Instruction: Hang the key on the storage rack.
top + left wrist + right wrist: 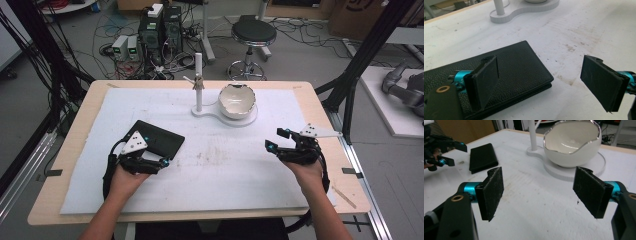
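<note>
Nearest me, both forearms come in low, and my left gripper (159, 162) sits with its jaws spread wide and nothing between them, right at the near corner of the black wallet (159, 138). From the left gripper view, one pad (485, 81) hangs over the leather cover of that wallet (509, 72) while the other pad (602, 83) stands out over bare white mat, so the wallet's near right corner lies between them. The wallet lies flat and closed on the tabletop (240, 165), its long axis running from the near right toward the far left, away from the left gripper. I judge the left hand plainly the nearer one; a short shift toward the wallet would bring an edge between the pads. My right gripper (277, 140) rests well apart on the right, jaws likewise spread and empty. Farther back stands the white eggshell-shaped bowl (237, 101) on its stand (201, 111), with a thin upright post (198, 80) beside it.
</note>
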Tool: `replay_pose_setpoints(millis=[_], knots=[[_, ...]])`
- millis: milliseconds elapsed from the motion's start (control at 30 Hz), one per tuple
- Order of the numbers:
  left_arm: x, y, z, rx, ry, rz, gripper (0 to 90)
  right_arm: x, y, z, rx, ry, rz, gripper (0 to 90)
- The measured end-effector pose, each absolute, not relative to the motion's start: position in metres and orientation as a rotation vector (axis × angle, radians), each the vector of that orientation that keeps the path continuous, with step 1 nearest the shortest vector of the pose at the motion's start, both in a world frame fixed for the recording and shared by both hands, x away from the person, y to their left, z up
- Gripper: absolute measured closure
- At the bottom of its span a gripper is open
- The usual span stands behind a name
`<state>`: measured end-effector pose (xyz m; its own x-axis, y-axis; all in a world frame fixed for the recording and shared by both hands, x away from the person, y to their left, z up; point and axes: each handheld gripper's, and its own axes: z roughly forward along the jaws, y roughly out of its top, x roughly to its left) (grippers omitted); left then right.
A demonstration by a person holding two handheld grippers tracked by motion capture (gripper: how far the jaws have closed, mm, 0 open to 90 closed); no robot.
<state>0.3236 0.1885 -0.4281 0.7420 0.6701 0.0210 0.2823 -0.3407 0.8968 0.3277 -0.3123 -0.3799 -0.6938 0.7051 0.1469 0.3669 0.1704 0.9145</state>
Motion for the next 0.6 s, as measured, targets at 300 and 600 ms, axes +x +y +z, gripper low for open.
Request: replay_pose_setpoints(millis=[300,600], knots=[[0.322,0.185,-0.427,1.923,0.704,0.468,15.0,0.334,-0.313,-0.399,1.094,2.179,1.483,20.5],[0.322,0.187,-0.428,1.927,0.708,0.459,15.0,0.335,-0.315,-0.4,1.095,2.187,1.474,19.8]])
